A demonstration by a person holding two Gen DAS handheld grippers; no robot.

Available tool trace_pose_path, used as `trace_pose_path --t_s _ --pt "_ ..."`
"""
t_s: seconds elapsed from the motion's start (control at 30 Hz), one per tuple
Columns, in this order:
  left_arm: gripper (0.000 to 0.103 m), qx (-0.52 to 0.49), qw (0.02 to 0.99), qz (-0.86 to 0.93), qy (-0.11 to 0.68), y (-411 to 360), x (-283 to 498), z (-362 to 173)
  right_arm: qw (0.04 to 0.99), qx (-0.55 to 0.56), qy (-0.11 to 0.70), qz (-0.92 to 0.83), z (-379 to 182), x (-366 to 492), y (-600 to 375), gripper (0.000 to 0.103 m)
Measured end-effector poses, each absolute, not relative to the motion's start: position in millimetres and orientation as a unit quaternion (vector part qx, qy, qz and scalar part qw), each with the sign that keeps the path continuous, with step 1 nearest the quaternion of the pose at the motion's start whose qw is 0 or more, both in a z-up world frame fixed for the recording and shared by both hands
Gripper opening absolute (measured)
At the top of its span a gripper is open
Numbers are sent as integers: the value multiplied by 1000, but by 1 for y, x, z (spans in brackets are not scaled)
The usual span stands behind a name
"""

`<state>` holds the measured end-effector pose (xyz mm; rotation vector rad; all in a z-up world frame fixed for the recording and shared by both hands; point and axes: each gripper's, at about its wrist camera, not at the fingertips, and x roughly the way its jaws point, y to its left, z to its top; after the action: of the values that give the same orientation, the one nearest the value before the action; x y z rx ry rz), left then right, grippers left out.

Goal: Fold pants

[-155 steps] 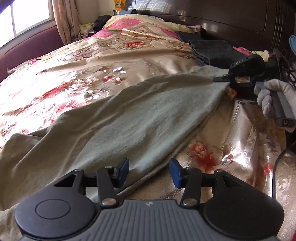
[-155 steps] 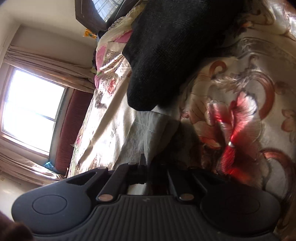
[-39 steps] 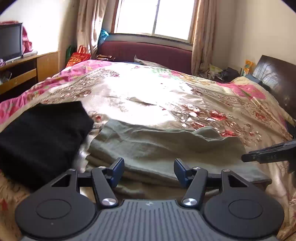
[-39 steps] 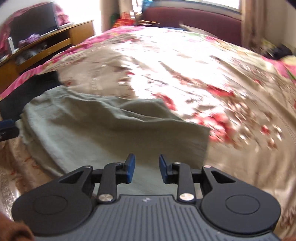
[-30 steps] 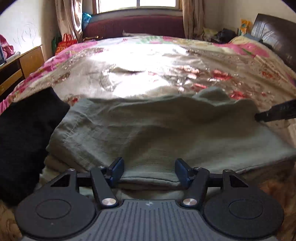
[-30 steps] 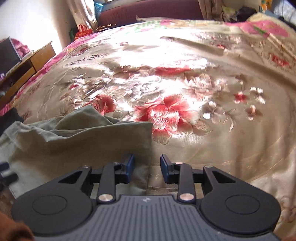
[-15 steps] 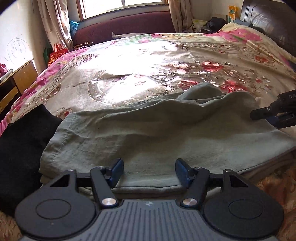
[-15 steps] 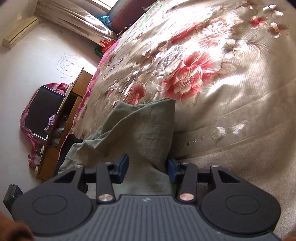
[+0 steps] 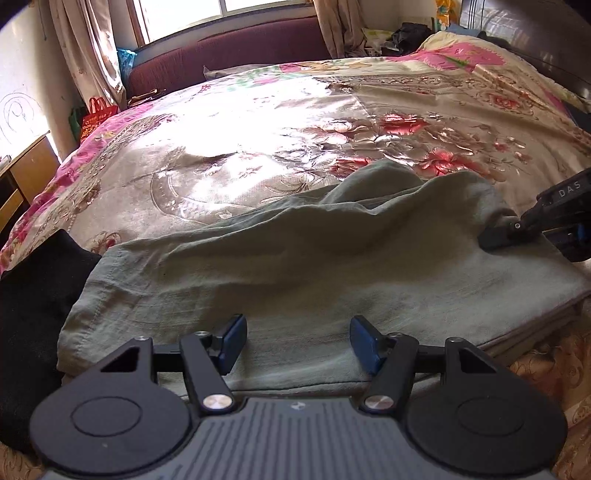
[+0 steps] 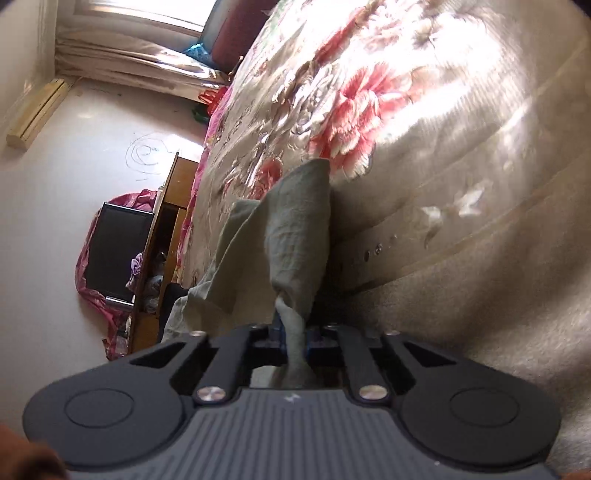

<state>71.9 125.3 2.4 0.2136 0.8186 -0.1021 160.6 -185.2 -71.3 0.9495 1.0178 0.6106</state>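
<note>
The grey-green pants (image 9: 314, 266) lie folded in layers on the floral bedspread (image 9: 258, 147), rumpled along their far edge. My left gripper (image 9: 297, 339) is open and empty, low over the near edge of the pants. My right gripper (image 10: 295, 338) is shut on the right end of the pants (image 10: 291, 236), with a fold of cloth pinched between its blue pads. It also shows in the left wrist view (image 9: 517, 229) at the right edge.
A black folded garment (image 9: 33, 295) lies just left of the pants. A dark headboard (image 9: 535, 33) stands at the far right, a maroon window seat (image 9: 229, 55) beyond the bed. A wooden cabinet with a TV (image 10: 118, 251) stands by the wall.
My right gripper has closed on the right end of the pants and rolled onto its side. My left gripper stays open and has held its place at the near edge.
</note>
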Motion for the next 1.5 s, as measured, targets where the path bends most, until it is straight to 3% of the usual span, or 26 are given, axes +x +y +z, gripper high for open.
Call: trace_pose_path --t_s 0.13,0.27,0.4,0.53,0.63,0.77,0.87,0.9,1.0,1.07,1.3,1.4,1.5 --pt "76 96 905 -75 409 113 70 4 741 449 431 251 -54 139 -225 3" --pt "77 76 897 -148 410 72 64 -1 785 382 450 186 -42 115 -265 3" --pt "78 138 892 -179 392 34 55 -1 789 348 478 167 -37 107 -283 10" --pt "78 154 896 -187 373 35 55 20 855 273 420 135 6 109 -296 11" --pt "79 142 906 -186 352 37 63 33 853 263 404 199 25 135 -285 11" --pt "79 140 913 -178 339 30 81 31 823 225 459 247 15 196 -240 11" --pt "79 143 908 -184 349 29 91 20 775 184 554 242 -13 229 -224 10" --pt "79 147 906 -178 355 31 93 15 774 170 566 229 -16 234 -226 2" --pt "80 155 901 -141 380 44 102 -3 804 149 550 169 -9 239 -255 0" --pt "81 140 899 -121 396 56 107 -12 821 156 527 153 -2 232 -268 12" --pt "81 135 913 -100 371 69 106 2 824 155 476 264 11 213 -216 12" --pt "81 143 910 -70 382 75 113 -3 809 140 496 281 -2 227 -187 25" --pt "81 135 907 -55 395 85 113 -10 761 205 522 328 -14 232 -183 25"
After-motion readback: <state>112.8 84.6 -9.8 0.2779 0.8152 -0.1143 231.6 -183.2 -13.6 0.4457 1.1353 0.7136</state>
